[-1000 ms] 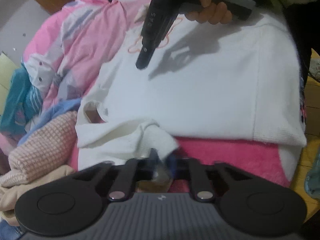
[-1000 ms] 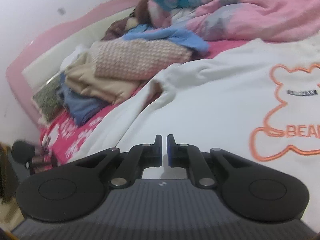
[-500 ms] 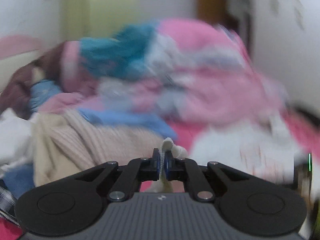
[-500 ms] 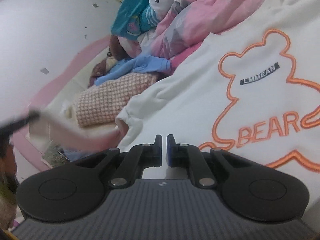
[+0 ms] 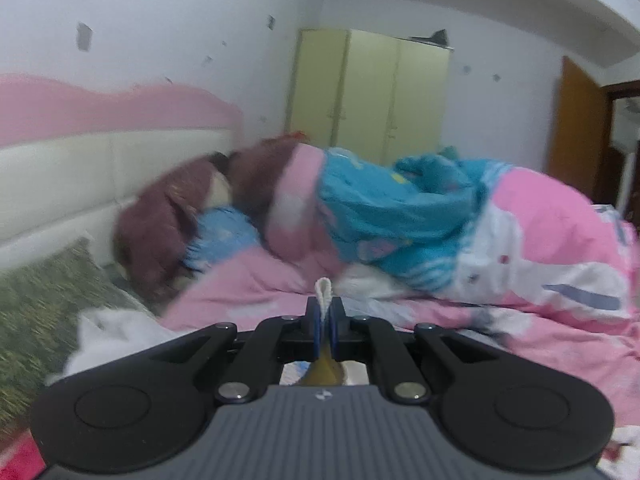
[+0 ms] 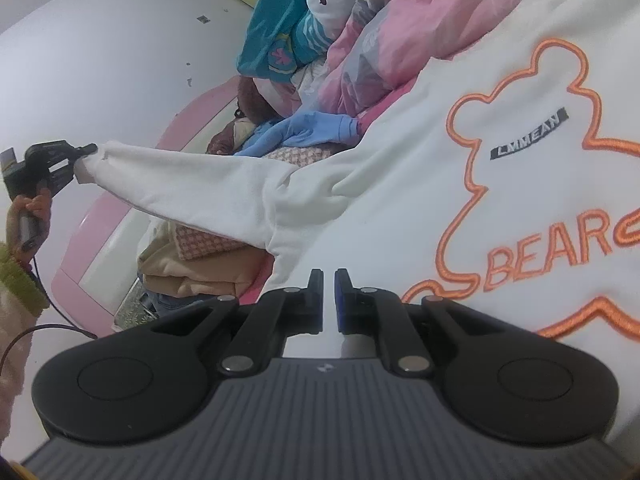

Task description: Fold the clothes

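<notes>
Right now the left gripper (image 6: 86,148) is pinching the cuff of the white sweatshirt (image 6: 400,184), stretching its sleeve (image 6: 192,184) out left above the bed. Meanwhile the right gripper (image 6: 329,296), nearly closed and empty, is resting over the chest; harder pulling risks the cuff slipping free.

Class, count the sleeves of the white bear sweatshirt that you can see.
1. That sleeve stretches left from the sweatshirt, its cuff clamped in the left tongs. A second sleeve may be hidden.
</notes>
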`<state>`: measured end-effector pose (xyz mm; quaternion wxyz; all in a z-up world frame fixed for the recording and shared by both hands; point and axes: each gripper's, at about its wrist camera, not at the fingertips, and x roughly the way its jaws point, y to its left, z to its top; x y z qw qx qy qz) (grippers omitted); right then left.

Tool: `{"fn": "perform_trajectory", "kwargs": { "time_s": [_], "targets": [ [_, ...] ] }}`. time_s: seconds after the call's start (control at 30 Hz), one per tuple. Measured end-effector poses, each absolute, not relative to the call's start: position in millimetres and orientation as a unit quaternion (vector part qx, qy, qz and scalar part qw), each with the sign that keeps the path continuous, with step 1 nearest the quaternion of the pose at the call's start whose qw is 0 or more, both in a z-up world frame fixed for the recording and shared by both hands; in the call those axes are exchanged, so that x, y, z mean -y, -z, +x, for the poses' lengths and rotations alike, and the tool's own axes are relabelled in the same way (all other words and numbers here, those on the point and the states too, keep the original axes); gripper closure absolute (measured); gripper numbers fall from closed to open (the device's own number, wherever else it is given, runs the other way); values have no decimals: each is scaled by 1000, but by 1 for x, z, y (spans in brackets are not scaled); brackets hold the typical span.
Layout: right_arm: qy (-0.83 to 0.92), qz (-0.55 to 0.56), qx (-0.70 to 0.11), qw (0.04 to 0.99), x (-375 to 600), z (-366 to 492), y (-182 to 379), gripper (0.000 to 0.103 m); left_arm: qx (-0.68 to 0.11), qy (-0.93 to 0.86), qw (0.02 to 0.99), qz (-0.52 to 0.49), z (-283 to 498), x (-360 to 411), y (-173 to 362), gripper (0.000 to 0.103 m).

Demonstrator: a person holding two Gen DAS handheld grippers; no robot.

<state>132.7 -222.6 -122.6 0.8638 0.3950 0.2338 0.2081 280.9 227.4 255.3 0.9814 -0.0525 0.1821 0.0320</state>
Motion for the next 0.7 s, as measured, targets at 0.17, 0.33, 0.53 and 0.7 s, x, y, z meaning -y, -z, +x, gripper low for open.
{"fn": "perform_trajectory", "kwargs": {
  "time_s": [0.17,0.33,0.53,0.7],
  "targets": [
    [-212,399,-232,861,224,132,124,96,-184,-89,978,-38,296,-256,-251,98],
    [-216,403,-232,859,225,132,125,96,-203,-115,972,-38,309,-290,-230,98],
    [-219,406,-231,856,226,132,126,96,-221,-115,968,-27,321,-312,-200,98],
    [-221,408,-232,855,226,131,126,96,-250,-133,959,-24,327,-332,-169,97]
  ]
}}
